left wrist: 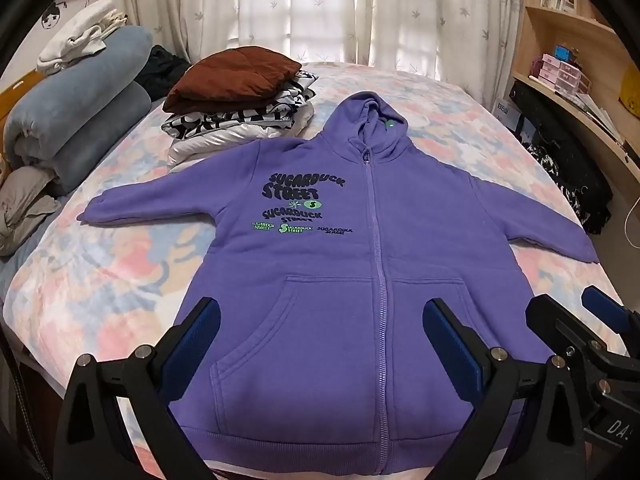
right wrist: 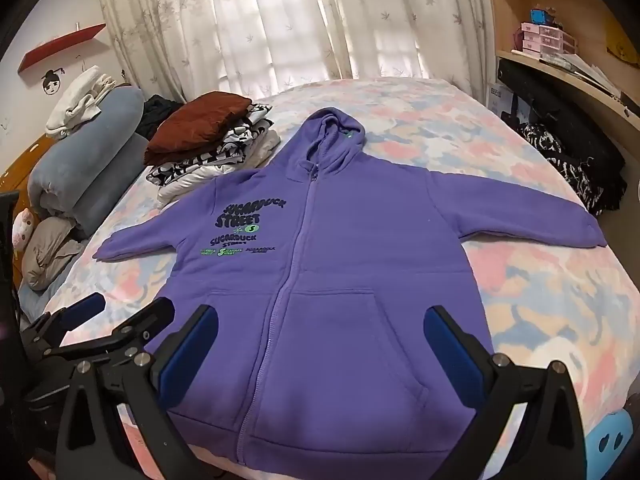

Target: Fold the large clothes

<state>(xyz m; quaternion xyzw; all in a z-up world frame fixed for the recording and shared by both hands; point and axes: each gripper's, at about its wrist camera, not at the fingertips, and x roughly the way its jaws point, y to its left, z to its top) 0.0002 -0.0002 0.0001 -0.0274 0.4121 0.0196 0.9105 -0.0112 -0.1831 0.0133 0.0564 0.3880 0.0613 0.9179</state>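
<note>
Lying flat and face up on the bed (left wrist: 100, 280), a purple zip-up hoodie (left wrist: 320, 280) fills the middle of both views, its zipper closed from hem to collar and its hood (left wrist: 370, 120) pointing toward the curtained window (left wrist: 320, 8). Both sleeves are spread outward: one sleeve (left wrist: 140, 204) reaches toward the rolled blue blanket (left wrist: 80, 112), the other sleeve (left wrist: 540, 216) toward the wooden shelving (left wrist: 560, 40). Dark and green "SUGARDUCK STREET" lettering (left wrist: 296, 208) sits on the chest panel beside the zipper, and two front pockets open to either side of it lower down. The ribbed hem lies nearest the cameras, at the near edge of the mattress.

The left gripper (left wrist: 320, 320) hangs above the lower part of the hoodie, tilted downward, its blue-padded fingers spread wide with nothing between them; in its own view the zipper runs roughly between the two fingers. The right gripper (right wrist: 320, 320) hovers just beside it over the pocket on the shelving side, likewise spread wide and empty. Each gripper shows at the edge of the other's view, and neither appears to touch the fabric.

Beyond the hoodie's shoulder, a stack of folded clothes (left wrist: 240, 100) sits on the floral bedsheet, topped by a rust-brown garment (left wrist: 236, 80) over black-and-white patterned pieces. White folded items (left wrist: 80, 40) rest on top of the blue blanket, and a dark patterned garment (left wrist: 568, 184) is heaped at the bed's far side below the shelves.
</note>
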